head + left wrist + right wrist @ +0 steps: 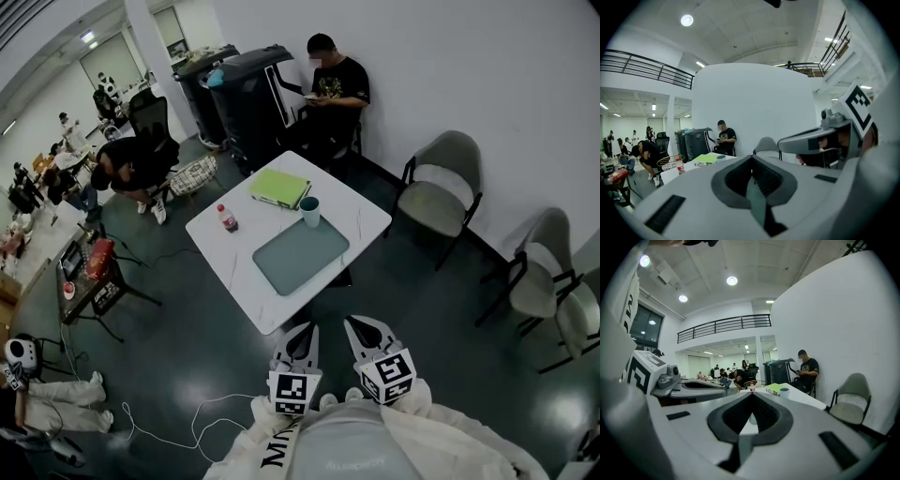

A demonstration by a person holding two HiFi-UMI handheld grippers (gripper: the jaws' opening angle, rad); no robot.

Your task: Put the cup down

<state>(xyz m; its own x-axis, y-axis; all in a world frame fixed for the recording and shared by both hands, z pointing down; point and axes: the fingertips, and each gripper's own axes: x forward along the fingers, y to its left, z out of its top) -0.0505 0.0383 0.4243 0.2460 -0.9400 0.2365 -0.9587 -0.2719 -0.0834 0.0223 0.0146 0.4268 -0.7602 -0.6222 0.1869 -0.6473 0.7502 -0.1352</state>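
1. A white table [228,251] stands in the middle of the head view on a dark floor.
2. The cup [310,211] stands upright on the table, toward its upper right part. It is just right of a green folder [279,187] and just above a grey mat [300,255].
3. A red-capped bottle [227,218] stands near the table's left edge, well apart from the cup.
4. The left gripper [304,328] sits at the bottom centre of the head view, below the table's near corner. Its own view shows the jaws closed together with nothing between them.
5. The right gripper [357,322] sits just beside it to the right. In its own view the jaws also meet, and they hold nothing.
6. Both grippers are well apart from the cup, and neither touches the table.
7. A person in a black shirt [334,86] sits on a chair at the top of the frame, beyond the table.
8. Dark bins [246,94] stand to that person's left.
9. Grey chairs [439,187] line the white wall at the right.
10. More people [131,164] are gathered in the upper left of the frame.
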